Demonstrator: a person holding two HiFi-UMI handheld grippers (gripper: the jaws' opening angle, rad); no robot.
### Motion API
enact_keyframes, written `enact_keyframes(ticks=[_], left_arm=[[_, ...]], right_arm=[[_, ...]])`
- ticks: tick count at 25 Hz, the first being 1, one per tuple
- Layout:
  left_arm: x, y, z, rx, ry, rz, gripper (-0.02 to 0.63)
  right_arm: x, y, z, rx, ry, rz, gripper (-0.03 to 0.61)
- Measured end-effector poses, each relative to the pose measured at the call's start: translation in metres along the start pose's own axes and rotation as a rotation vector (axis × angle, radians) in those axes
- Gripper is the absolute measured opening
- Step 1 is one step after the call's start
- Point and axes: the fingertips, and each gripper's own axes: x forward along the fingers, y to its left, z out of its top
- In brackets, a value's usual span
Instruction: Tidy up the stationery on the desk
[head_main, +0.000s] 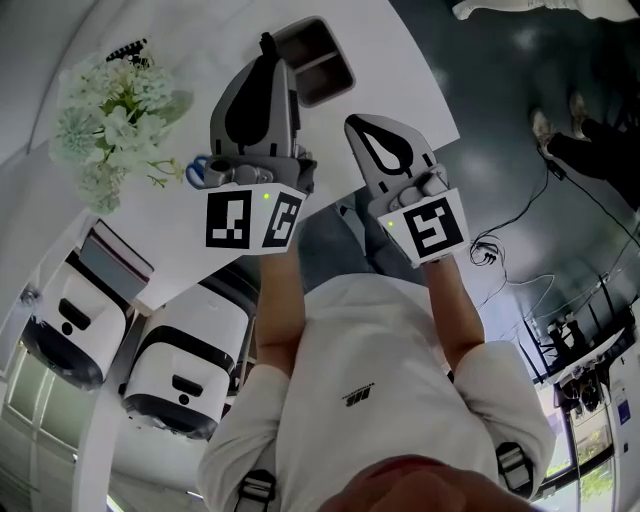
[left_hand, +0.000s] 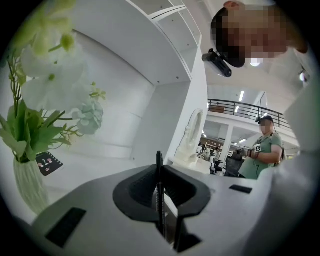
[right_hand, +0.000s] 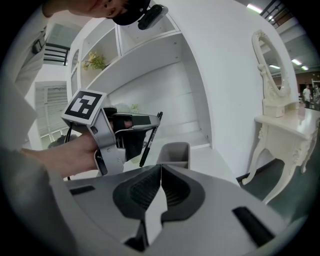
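Pen (left_hand: 159, 195) slipping is my main worry. My left gripper (left_hand: 161, 170) is clamped on its slim black barrel with only a narrow strip of the pads touching it. A tilt or a knock could let the pen pivot or drop short of the grey organiser box (head_main: 345, 70), which sits at the far side of the white desk (head_main: 400, 60). The flower vase (left_hand: 30, 185) stands close on my left, and a careless swing could catch it. My right gripper (right_hand: 161, 167) has its jaws pressed together with nothing between them, and it hangs just to the right of the left one. The pen runs lengthwise through the left jaws with its end poking out past them. It looks lifted off the desk, with the box beyond it and slightly to the right.
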Motion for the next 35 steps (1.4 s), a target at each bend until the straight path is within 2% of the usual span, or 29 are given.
enact_keyframes(ticks=[8, 18, 22, 35], left_arm=[[0.021, 0.000, -0.009, -0.004, -0.045, 0.035, 0.000], [0.033, 0.005, -0.029, 0.044, -0.067, 0.088, 0.000], [0.033, 0.002, -0.036, 0.074, -0.057, 0.080, 0.000], [0.004, -0.001, -0.027, 0.088, -0.053, 0.051, 0.000]], right_arm=[[0.008, -0.009, 0.000, -0.009, 0.013, 0.032, -0.003], [0.015, -0.018, -0.004, 0.001, 0.032, 0.050, -0.003], [0.016, -0.019, -0.006, 0.003, 0.040, 0.051, -0.003], [0.009, -0.012, -0.002, 0.001, 0.020, 0.013, -0.003]])
